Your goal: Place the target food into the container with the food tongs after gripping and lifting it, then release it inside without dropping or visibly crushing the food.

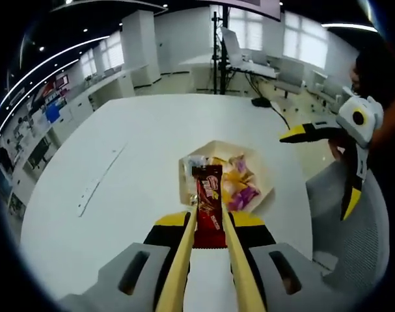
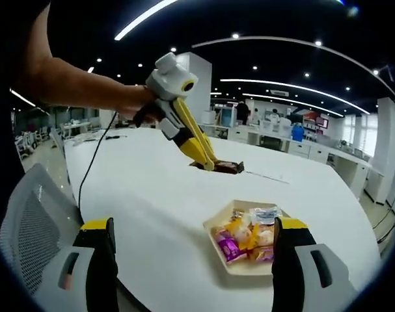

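Step in hand: the carry; a red-wrapped snack bar (image 1: 209, 207) is held lifted above the white table (image 1: 138, 169), judged close to the tray.
Left gripper (image 1: 210, 224): jaws closed down on the bar, gripped between yellow tong-like arms; also seen from the right gripper view (image 2: 207, 162), bar projecting at the tip.
Right gripper (image 2: 194, 273): jaws wide apart, nothing held.
Container (image 2: 220, 227): a shallow beige tray, wrapped sweets (image 2: 246, 237) already inside.
Next move: the bar is to be lowered over the tray and released gently, without squeezing.
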Tool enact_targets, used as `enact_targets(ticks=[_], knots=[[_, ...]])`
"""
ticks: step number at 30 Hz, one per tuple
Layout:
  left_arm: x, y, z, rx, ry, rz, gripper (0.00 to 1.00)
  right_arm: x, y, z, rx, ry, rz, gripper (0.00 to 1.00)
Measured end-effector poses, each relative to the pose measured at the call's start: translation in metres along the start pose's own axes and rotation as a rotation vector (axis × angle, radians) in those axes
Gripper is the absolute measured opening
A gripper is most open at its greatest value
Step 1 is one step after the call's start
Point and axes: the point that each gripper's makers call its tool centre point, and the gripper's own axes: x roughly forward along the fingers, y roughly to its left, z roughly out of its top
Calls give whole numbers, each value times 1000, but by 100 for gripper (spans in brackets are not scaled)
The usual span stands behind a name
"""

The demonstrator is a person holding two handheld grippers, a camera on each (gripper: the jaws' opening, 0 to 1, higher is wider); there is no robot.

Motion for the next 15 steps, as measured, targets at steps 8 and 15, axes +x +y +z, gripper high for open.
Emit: enact_targets(ticks=[8,15], knots=[[24,-2,19,30,8,-29,19,-1,-4,1,15,-8,-15,99],[36,1,31,36,9,-28,19,0,-4,2,12,-9,-16,99]])
